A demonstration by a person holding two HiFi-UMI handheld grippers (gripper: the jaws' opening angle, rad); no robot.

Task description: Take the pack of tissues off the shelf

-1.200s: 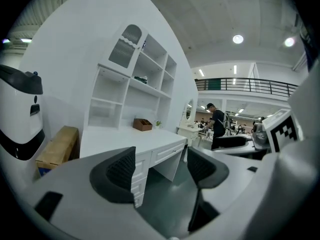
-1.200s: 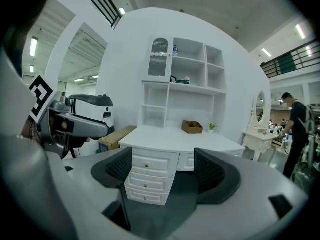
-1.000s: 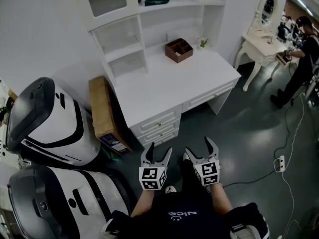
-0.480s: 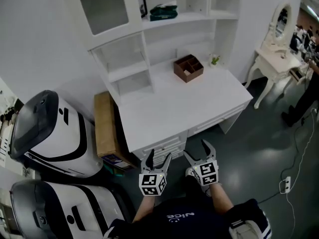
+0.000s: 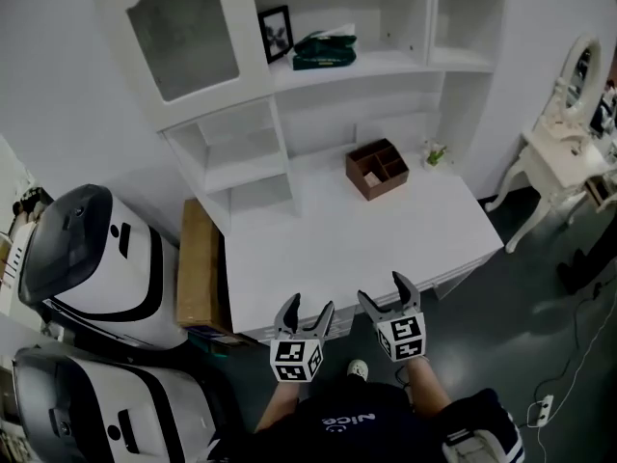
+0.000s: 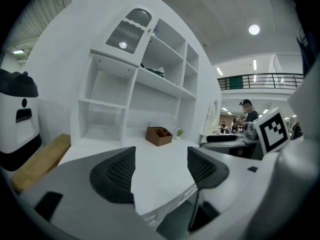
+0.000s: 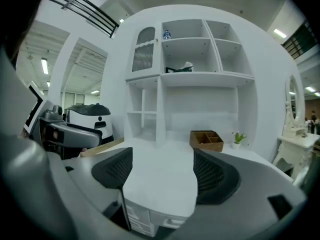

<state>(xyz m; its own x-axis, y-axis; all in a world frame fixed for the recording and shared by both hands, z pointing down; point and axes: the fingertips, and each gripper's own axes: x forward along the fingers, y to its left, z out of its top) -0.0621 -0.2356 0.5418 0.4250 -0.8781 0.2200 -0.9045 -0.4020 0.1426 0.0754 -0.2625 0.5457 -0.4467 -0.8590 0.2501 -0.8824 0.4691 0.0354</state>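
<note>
A dark green pack of tissues (image 5: 324, 49) lies on the upper shelf (image 5: 386, 63) of the white desk hutch, right of a small picture frame (image 5: 277, 33). It also shows far off in the right gripper view as the pack of tissues (image 7: 180, 68) and in the left gripper view as the pack of tissues (image 6: 155, 72). My left gripper (image 5: 308, 308) and right gripper (image 5: 384, 293) are both open and hold nothing. They hover side by side at the desk's front edge, well below and short of the shelf.
A brown wooden organizer (image 5: 377, 169) and a tiny potted plant (image 5: 434, 153) stand at the back of the white desk (image 5: 328, 249). Two large white robot shells (image 5: 92, 258) and a flat cardboard box (image 5: 197, 263) crowd the left. A white dressing table (image 5: 569, 162) stands at the right.
The view has moved forward and tilted up: the desk and hutch are nearer, the shelf with the tissues sits lower in view. Both grippers stayed open and advanced to the desk's front edge.
</note>
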